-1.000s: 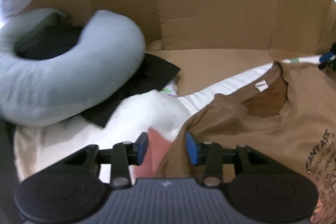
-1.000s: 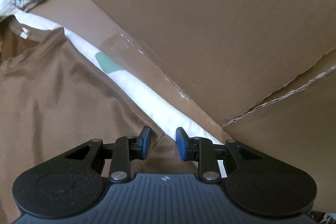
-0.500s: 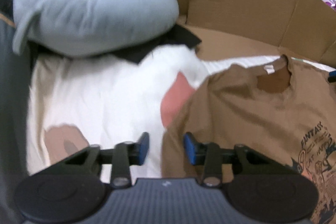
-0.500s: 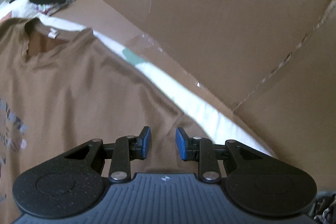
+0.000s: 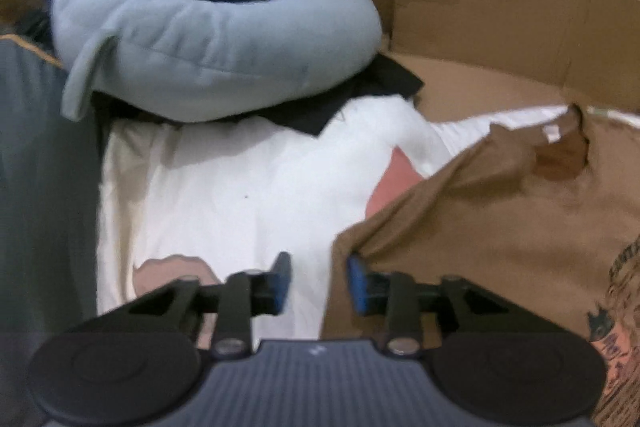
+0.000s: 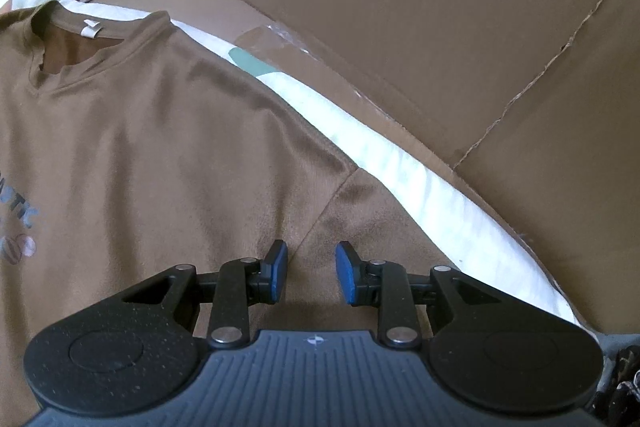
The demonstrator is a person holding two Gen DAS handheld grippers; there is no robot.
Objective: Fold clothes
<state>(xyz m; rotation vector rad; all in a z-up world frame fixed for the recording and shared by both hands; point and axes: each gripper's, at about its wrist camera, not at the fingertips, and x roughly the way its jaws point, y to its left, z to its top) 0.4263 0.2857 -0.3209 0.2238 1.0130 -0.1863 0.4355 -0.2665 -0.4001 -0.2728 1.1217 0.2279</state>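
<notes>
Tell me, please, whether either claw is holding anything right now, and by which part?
Nothing is held. The left claw is open at the brown T-shirt's sleeve edge; the right claw is open over its other sleeve seam.

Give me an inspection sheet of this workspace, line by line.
Surface: white sheet with coloured patches.
Job's things: brown T-shirt lying face up, collar away from the cameras, not yet folded.
Clutter: grey curved pillow on black fabric.
Grippers: left hand-held gripper open at the shirt's edge; right hand-held gripper open over the sleeve seam.
Cables: nothing seen.
Surroundings: cardboard walls.
</notes>
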